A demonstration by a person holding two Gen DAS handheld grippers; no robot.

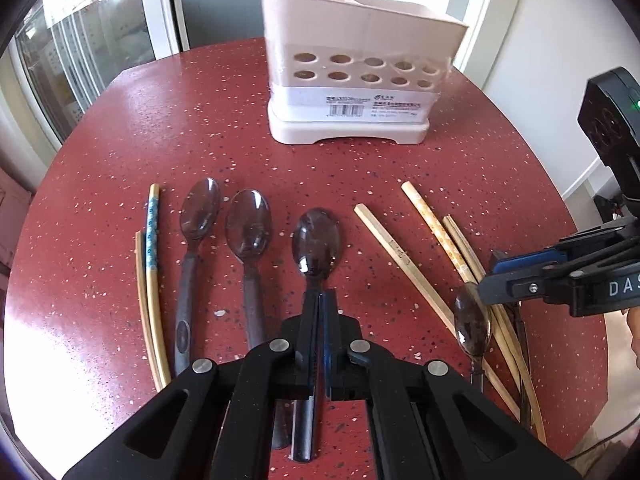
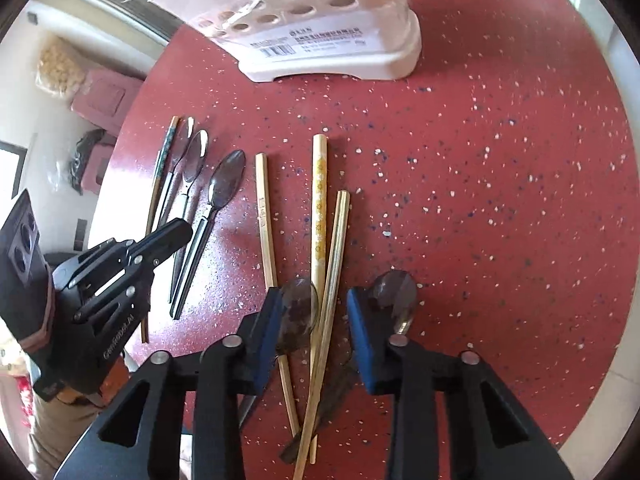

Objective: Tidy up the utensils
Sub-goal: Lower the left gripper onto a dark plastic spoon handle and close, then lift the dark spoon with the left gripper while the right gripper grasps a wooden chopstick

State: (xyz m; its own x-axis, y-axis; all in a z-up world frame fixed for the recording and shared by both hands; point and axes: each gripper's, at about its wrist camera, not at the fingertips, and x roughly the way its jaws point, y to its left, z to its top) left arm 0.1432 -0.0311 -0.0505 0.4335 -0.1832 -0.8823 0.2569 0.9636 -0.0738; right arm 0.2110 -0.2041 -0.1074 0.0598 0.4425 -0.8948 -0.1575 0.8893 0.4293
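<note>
The left gripper [image 1: 319, 300] is closed on the handle of a spoon [image 1: 316, 240], just behind its bowl; the bowl points toward the holder [image 1: 360, 76]. Whether that spoon is lifted or lying flat on the red speckled surface [image 1: 460, 152] cannot be told from the left wrist view. Two more spoons [image 1: 224, 220] lie side by side to its left, and beside them a pair of chopsticks [image 1: 151, 264], one with a blue pattern.

The right gripper [image 2: 312, 320] is spread wide and holds nothing. Its blue-padded fingers [image 2: 269, 316] straddle a loose bundle of chopsticks [image 2: 320, 216], and a dark spoon [image 2: 298, 312] lies across them between the fingers. Another spoon bowl [image 2: 394, 292] shows just past the right finger.

The pale pink holder stands upright at the far side of the surface, well apart from the cutlery, with two rows of round holes and a barcode label on its front.
</note>
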